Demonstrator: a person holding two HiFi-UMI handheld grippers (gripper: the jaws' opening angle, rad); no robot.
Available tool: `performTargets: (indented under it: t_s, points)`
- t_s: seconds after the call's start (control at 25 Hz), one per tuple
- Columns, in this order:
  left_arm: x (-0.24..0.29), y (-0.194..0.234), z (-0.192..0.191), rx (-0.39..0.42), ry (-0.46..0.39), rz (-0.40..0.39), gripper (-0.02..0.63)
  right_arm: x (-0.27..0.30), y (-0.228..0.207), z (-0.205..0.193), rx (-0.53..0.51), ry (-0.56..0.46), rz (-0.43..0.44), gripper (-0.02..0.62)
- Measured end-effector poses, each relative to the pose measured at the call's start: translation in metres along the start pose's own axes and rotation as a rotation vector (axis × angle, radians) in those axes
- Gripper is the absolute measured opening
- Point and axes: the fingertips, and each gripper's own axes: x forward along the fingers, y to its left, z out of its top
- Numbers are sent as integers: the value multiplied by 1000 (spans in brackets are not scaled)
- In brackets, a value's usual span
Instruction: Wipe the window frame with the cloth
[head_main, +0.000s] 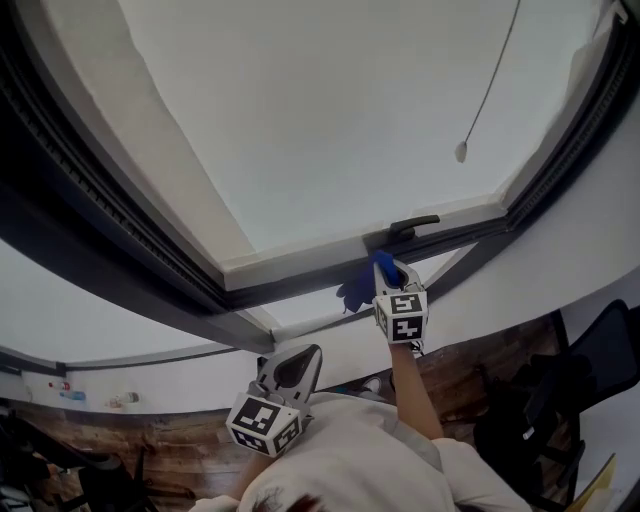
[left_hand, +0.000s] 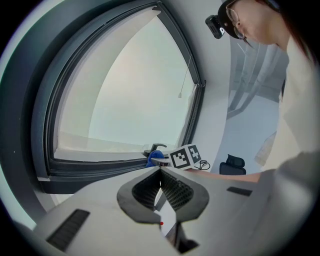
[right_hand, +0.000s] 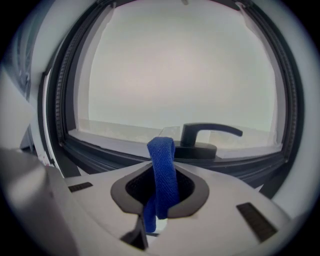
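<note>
Against a pale window, the right gripper (head_main: 392, 270), jaws clamped on the cloth (right_hand: 163, 167), holds it at the frame's (head_main: 290, 288) bottom edge beside the handle (right_hand: 189, 136), while the left gripper (left_hand: 160, 172) hangs lower, jaws together and empty; most wiping seemingly remains.

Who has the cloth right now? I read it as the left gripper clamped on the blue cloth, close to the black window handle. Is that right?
Not quite. It is the right gripper that is clamped on the blue cloth, close to the black window handle. The right gripper view shows the cloth pinched between its jaws. The left gripper is shut on nothing.
</note>
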Motion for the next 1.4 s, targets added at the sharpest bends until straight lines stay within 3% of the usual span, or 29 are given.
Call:
performTargets:
  t_s: [0.16,0.44,0.72,0.96,1.16,1.4]
  points:
    - [1,0,7,5,-11,8,9,5,7,4,-135,20,12,49]
    - [-28,15,-3,-28,-12,42,9,3,25,11,-61,20,93,49]
    - [-69,35,-16,-39,5,64,9,-1,173,58,-189,-110,292,49]
    - [-116,58,-23,-50,4,118,9,2,293,53,-255,-93,471,49]
    - [-152,77,-26,-89,-41,207,9,17,334,29,-308,-8,518,49]
    - [-179,94,-28,-104,-70,272,9,30,337,30,-266,28,506,49]
